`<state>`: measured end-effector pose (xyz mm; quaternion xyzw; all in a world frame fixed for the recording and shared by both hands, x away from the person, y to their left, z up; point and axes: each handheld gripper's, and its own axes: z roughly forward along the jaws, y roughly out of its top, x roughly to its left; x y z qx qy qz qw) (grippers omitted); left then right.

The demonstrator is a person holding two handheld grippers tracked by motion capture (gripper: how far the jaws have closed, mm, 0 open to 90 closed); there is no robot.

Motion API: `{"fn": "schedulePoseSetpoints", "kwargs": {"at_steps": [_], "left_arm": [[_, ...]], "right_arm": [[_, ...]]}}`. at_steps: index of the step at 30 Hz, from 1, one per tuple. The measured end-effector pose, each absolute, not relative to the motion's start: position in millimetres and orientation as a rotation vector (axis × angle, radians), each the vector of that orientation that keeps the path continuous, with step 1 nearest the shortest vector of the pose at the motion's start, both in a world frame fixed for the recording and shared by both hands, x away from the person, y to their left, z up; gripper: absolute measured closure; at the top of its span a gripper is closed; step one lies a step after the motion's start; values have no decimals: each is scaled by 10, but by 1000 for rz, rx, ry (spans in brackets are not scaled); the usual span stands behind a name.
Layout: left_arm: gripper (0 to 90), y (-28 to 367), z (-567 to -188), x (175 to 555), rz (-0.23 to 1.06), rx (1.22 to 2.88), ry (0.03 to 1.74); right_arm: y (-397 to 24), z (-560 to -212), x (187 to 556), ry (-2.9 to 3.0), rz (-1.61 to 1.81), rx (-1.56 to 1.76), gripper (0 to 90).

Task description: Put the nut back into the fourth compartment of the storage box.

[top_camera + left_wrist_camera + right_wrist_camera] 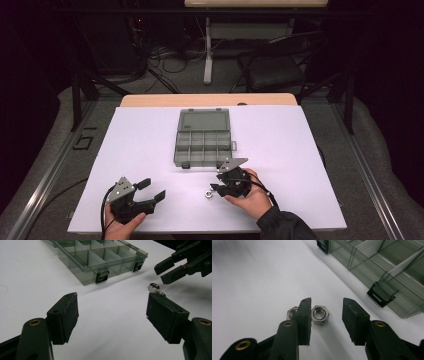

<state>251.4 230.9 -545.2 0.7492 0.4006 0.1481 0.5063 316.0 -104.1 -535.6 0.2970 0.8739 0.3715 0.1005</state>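
Between the right gripper [325,315] pads sits a shiny steel hex nut [320,314].

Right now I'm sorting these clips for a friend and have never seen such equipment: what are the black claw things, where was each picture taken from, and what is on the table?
A person sits at a white table and holds a hand tool with two black jaws in each hand: the left tongs and the right tongs. One picture looks down from above the person. The other two come from small cameras riding on each tool, looking along its jaws.

On the table lies an open grey plastic box with small compartments, its lid folded back. In front of it lie two steel nuts. The right tongs are lowered around one nut, which sits between the jaws with a gap on one side, so it is not gripped. The other nut lies just outside one jaw. The left tongs are open and hold nothing.
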Motion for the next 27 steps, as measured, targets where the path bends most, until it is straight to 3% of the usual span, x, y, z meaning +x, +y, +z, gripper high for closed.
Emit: {"fn": "schedulePoseSetpoints", "kwargs": {"at_steps": [27], "left_arm": [[259,2311,-5450,2510,361,1809,968]], "right_arm": [[-943,-5548,3214,2643,1068,904,671]]}}
